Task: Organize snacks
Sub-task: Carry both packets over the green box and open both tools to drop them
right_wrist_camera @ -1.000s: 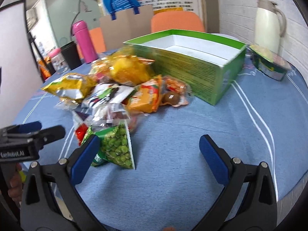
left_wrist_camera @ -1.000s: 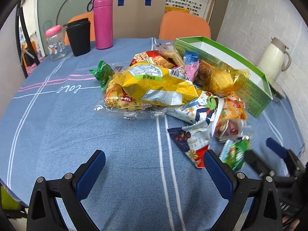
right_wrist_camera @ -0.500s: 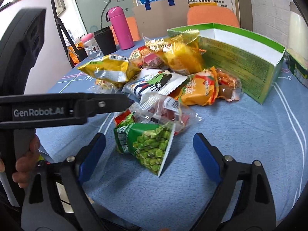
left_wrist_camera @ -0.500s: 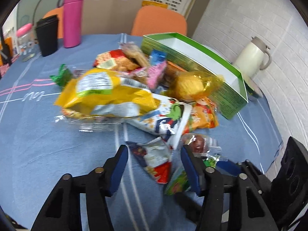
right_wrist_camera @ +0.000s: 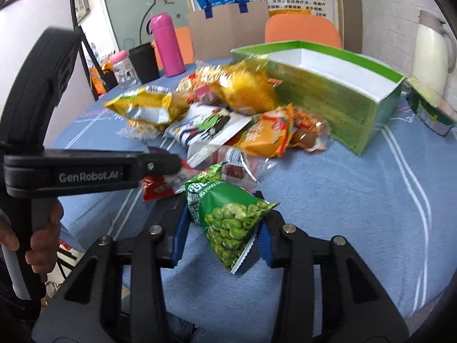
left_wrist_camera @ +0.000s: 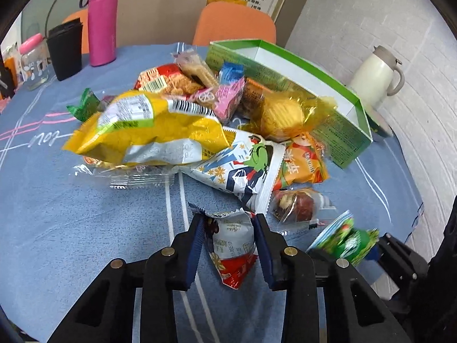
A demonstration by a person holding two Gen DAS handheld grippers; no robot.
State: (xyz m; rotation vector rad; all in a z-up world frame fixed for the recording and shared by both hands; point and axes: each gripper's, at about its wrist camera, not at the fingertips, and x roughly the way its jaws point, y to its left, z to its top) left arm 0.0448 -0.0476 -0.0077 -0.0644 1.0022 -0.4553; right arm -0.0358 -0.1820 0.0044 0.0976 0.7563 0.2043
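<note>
Round table draped in blue cloth [left_wrist_camera: 71, 228], brick wall and orange chair behind. Pinching a small red-and-white snack packet [left_wrist_camera: 231, 245] between the pads of the left gripper [left_wrist_camera: 230, 245], at the near edge of the heap. Clamping a green pea packet [right_wrist_camera: 231, 223] in the right gripper [right_wrist_camera: 222, 237] — held by its middle, serrated end hanging down toward the camera. Sitting behind both, the rest of the pile: a big yellow bag [left_wrist_camera: 148, 131], a white cartoon-print pack [left_wrist_camera: 237, 165], an orange pack [left_wrist_camera: 300, 163], a gold-wrapped item [left_wrist_camera: 282, 114] leaning against the open green box [left_wrist_camera: 337, 131], which looks empty inside. Standing further out: a pink flask [left_wrist_camera: 102, 23], a black cup [left_wrist_camera: 64, 48], a cream jug [left_wrist_camera: 374, 77].

Risking a slip, judging by the slick foil and the shallow pinch on each — either packet could slide out on a quick lift. Risking a clash too, with both grippers working close together at the same edge of the pile. Dragging the neighbouring clear-wrapped snack [left_wrist_camera: 297, 205] along also seems possible.

Reading "GenRobot.AI" on the left gripper's arm in the right wrist view; "WAN DOU" partly legible on the pea packet; Chinese posters on the wall, too small to read.
</note>
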